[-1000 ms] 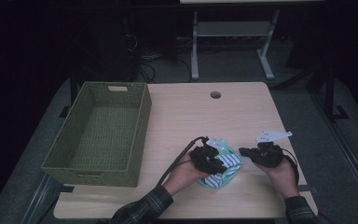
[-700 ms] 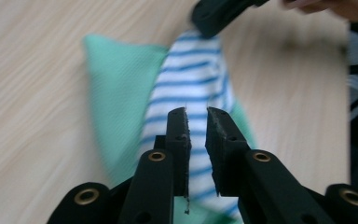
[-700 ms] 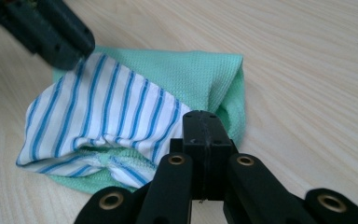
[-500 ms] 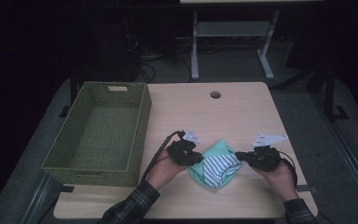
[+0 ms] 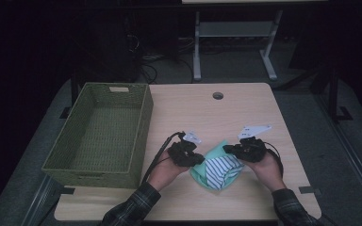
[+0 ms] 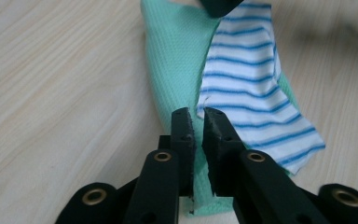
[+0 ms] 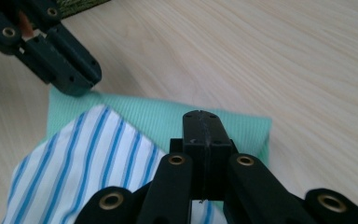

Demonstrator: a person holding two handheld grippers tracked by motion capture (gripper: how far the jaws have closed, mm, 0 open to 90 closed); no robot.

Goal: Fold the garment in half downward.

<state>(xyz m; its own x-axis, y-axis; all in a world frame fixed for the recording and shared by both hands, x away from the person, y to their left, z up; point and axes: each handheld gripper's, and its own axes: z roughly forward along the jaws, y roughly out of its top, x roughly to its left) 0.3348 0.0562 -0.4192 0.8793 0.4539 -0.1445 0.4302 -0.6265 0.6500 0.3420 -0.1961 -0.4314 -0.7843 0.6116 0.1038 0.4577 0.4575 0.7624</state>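
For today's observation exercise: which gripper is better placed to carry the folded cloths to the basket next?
Probably the left gripper: it sits on the cloths' basket side, jaws nearly closed at their edge. The right gripper lies farther away.

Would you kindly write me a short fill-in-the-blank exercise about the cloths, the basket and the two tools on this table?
1. The white cloth bears ____ stripes.
2. It lies on a plain ____ cloth.
3. The woven basket stands at the table's ____ side in the high view.
4. The cloths lie between the left tool and the ____ tool.

Missing words: blue; green; left; right
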